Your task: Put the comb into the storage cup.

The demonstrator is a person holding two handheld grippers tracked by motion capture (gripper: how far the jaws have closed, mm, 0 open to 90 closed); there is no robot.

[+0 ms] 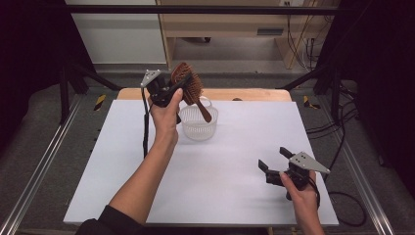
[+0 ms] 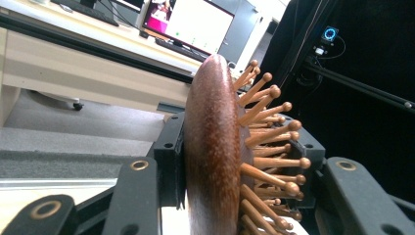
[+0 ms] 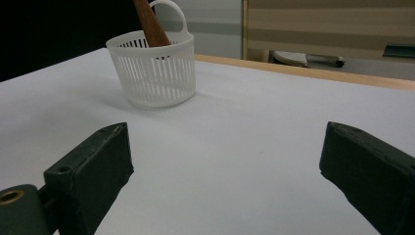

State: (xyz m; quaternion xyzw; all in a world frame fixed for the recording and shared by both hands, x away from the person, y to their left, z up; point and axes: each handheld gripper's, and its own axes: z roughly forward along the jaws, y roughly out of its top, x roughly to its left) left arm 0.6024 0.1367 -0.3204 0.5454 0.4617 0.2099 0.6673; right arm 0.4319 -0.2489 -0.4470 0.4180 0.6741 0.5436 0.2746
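Left gripper (image 1: 177, 89): is squeezing the brush head, above the far side of the table (image 1: 98, 161).
Brush (image 1: 190, 88): is pointing its handle down into the basket, pins facing right in the left gripper view.
Basket (image 1: 198, 128): is sitting on the table, just right of the left hand.
Right gripper (image 1: 275, 159): is resting near the right front corner, jaws wide, holding nothing.

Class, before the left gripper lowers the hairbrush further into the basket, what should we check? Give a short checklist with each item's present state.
1. Left gripper jaws clamped on the wooden hairbrush head: ok.
2. Handle tip already inside the white basket: ok.
3. Basket upright on the white table: ok.
4. Right gripper open, empty, well away from the basket: ok.
5. Whether the handle touches the basket's bottom: cannot tell.
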